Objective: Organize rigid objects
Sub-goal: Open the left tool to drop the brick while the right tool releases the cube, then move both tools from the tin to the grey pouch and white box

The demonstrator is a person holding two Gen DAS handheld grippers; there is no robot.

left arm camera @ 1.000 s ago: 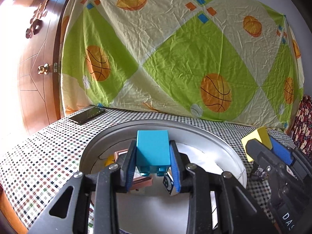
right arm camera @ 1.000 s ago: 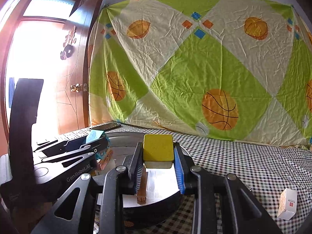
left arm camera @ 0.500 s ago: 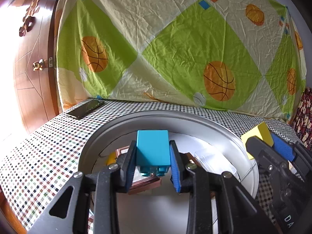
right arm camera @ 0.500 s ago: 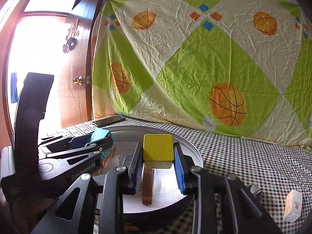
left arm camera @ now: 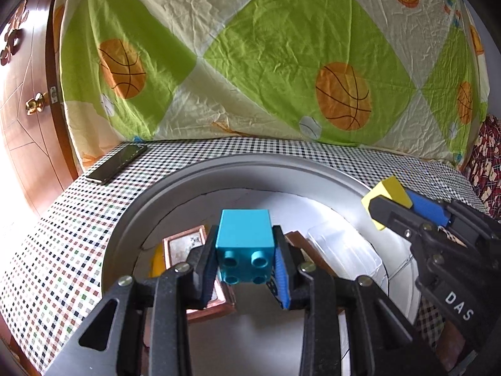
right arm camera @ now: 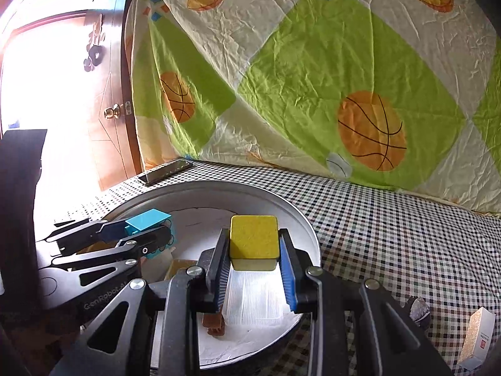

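Over the round metal tray [left arm camera: 194,185], L gripper [left arm camera: 245,258] fingers clamp the teal building block [left arm camera: 244,235] by its flat sides; R gripper [right arm camera: 253,250] pinches the yellow block [right arm camera: 253,238] likewise. Both prob. light, stiff, smooth; flat-side grip suits.

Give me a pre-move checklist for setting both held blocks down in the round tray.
1. Left gripper clamped on the teal block: ok.
2. Right gripper clamped on the yellow block: ok.
3. Both blocks above the round tray: ok.
4. Free spot under the teal block: not ok, a copper-framed tile lies there.
5. Free spot under the yellow block: not ok, a clear ribbed lid lies there.
6. Grippers apart from each other: ok.
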